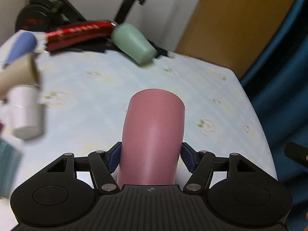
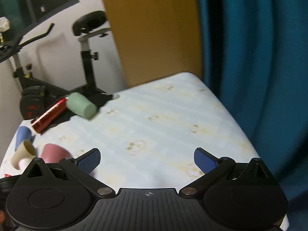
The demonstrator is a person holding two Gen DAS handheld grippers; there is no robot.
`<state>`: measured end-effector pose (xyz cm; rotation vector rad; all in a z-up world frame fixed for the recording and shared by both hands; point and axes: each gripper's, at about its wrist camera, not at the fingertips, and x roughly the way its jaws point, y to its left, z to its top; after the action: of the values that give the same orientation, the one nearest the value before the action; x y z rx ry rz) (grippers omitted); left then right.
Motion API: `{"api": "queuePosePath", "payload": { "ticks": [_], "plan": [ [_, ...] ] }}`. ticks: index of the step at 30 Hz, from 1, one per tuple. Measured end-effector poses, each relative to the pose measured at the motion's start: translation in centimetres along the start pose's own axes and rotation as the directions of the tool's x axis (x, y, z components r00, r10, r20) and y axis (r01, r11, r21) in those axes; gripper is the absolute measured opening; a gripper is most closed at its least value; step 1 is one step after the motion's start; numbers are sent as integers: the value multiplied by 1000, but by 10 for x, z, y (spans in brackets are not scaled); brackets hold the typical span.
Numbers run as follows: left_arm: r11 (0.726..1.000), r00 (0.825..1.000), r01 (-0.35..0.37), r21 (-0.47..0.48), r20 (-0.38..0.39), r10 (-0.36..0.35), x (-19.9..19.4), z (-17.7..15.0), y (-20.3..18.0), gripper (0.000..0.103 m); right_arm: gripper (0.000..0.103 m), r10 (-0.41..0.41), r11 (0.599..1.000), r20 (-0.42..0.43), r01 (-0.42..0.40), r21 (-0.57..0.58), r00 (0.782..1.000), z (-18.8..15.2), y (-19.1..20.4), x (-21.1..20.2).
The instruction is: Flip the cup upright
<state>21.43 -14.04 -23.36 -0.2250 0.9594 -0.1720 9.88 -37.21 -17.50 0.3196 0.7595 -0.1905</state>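
My left gripper (image 1: 151,156) is shut on a pink cup (image 1: 153,134), its blue pads pressing the cup's two sides. The cup points away from me over the light blue table (image 1: 96,88), closed base at the far end. In the right wrist view the pink cup (image 2: 54,153) shows at the lower left, partly behind my left finger. My right gripper (image 2: 147,160) is open and empty, above the table's near right part (image 2: 163,115).
A green cup (image 1: 133,43) lies on its side at the table's far edge beside a red cylinder (image 1: 79,33). Blue (image 1: 22,47), beige (image 1: 18,72) and white (image 1: 27,109) cups lie at the left. An exercise bike (image 2: 86,38), wooden panel and blue curtain (image 2: 259,77) stand behind.
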Motion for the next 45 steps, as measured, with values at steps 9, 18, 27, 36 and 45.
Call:
{"api": "queuePosePath", "payload": {
  "ticks": [9, 18, 27, 36, 45],
  "plan": [
    [998, 998, -26, 60, -62, 30, 45, -9, -32, 67, 103, -30, 999, -7, 30, 40, 1000, -8, -40, 17],
    [997, 997, 28, 76, -77, -22, 29, -8, -33, 82, 103, -37, 998, -12, 38, 55, 999, -11, -42, 15],
    [984, 997, 62, 167, 44, -70, -32, -12, -12, 85, 103, -4, 999, 5, 3, 34, 1000, -11, -16, 0],
    [945, 953, -189, 266, 284, 111, -104, 2, 31, 86, 103, 56, 998, 35, -55, -41, 998, -12, 39, -16],
    [948, 900, -289, 135, 375, 221, -147, 23, 84, 88, 103, 80, 991, 38, -75, -107, 996, -10, 86, -23]
  ]
}}
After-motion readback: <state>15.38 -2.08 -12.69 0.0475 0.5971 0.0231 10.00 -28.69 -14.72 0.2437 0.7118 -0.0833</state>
